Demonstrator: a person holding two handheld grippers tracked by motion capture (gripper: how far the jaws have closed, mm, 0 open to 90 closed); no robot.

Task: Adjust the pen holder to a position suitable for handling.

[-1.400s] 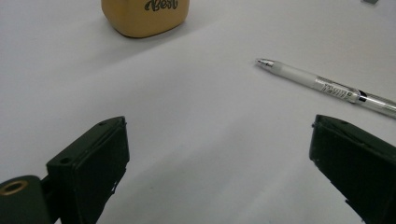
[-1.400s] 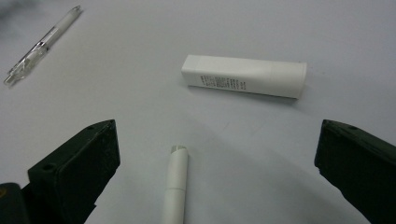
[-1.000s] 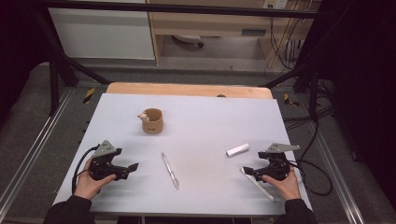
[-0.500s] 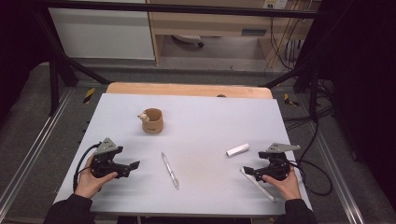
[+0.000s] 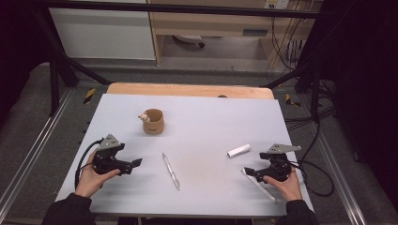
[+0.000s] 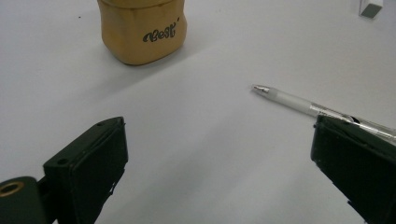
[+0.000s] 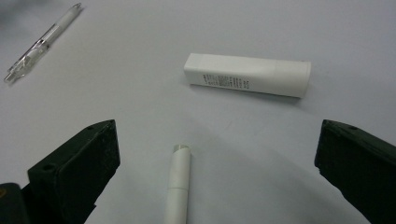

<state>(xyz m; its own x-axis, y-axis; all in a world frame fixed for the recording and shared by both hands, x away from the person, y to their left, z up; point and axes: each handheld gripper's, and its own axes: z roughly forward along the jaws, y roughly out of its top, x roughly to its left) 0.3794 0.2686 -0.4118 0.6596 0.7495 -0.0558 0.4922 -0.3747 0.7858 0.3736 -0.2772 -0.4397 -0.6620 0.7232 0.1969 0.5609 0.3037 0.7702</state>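
Observation:
A tan cup (image 5: 153, 123) with a small figure on its rim stands at the table's centre left; in the left gripper view the cup (image 6: 142, 30) shows dark lettering. A clear pen (image 5: 171, 171) lies mid-table, its tip (image 6: 259, 88) toward my left gripper (image 5: 136, 163). That gripper (image 6: 219, 140) is open with nothing between its jaws. A short white tube (image 5: 238, 150) lies at the right, and a thin white stick (image 5: 259, 185) lies below it. My right gripper (image 5: 248, 172) is open, and the stick (image 7: 180, 186) lies between its jaws, untouched, with the tube (image 7: 247, 74) beyond.
The white table top (image 5: 211, 117) has a wooden strip (image 5: 187, 90) along its far edge. Black cables (image 5: 314, 178) trail off the right side. A person's hands hold both grippers near the front edge.
My left gripper has edged slightly to the right and forward toward the pen. The right gripper and the objects have stayed put.

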